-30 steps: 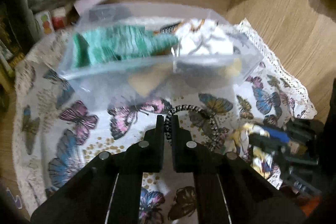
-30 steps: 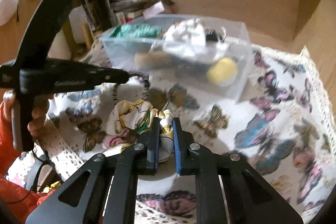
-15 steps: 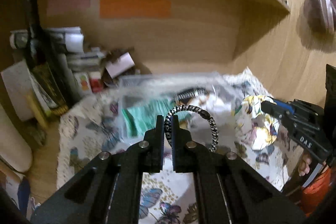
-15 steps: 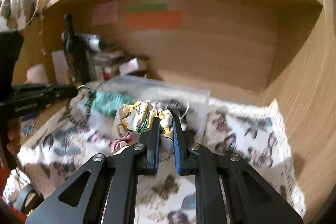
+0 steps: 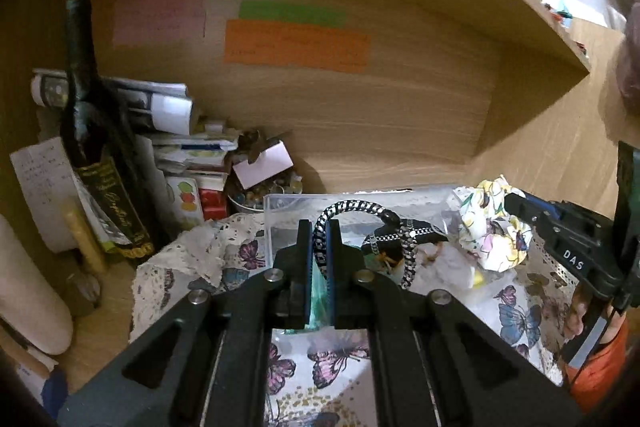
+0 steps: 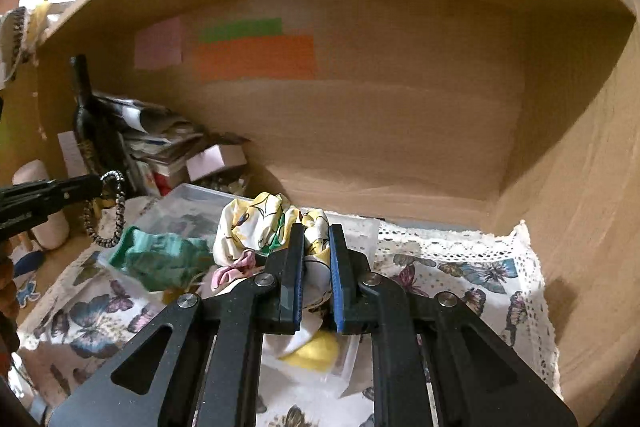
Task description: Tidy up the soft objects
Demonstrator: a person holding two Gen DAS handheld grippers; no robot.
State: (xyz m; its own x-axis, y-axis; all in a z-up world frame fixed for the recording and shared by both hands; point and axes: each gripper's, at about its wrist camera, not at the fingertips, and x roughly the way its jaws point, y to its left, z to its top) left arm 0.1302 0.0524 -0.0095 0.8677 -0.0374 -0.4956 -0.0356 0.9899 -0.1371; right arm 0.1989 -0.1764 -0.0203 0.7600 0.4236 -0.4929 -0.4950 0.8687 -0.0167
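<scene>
My left gripper (image 5: pixel 319 239) is shut on a black-and-white braided hair tie (image 5: pixel 352 211) and holds it in the air over the clear plastic box (image 5: pixel 280 205). It also shows in the right wrist view (image 6: pixel 105 211), hanging from the left gripper (image 6: pixel 96 183). My right gripper (image 6: pixel 313 259) is shut on a yellow floral scrunchie (image 6: pixel 256 227), held above the box (image 6: pixel 188 197); the scrunchie also shows in the left wrist view (image 5: pixel 494 231). Inside the box lie a green knit cloth (image 6: pixel 160 259), white fabric (image 5: pixel 444 267) and a yellow soft ball (image 6: pixel 316 349).
The box stands on a butterfly-print cloth (image 6: pixel 460 267) with a lace edge, inside a wooden shelf niche (image 6: pixel 380 107). A dark bottle (image 5: pixel 96 155), rolled papers (image 5: pixel 160 103) and small boxes crowd the back left. Coloured notes (image 5: pixel 296 45) are stuck on the back wall.
Both grippers have risen and tilted up with their loads, so the views now face the shelf's back wall. The scrunchie and hair tie now hang over the box.
</scene>
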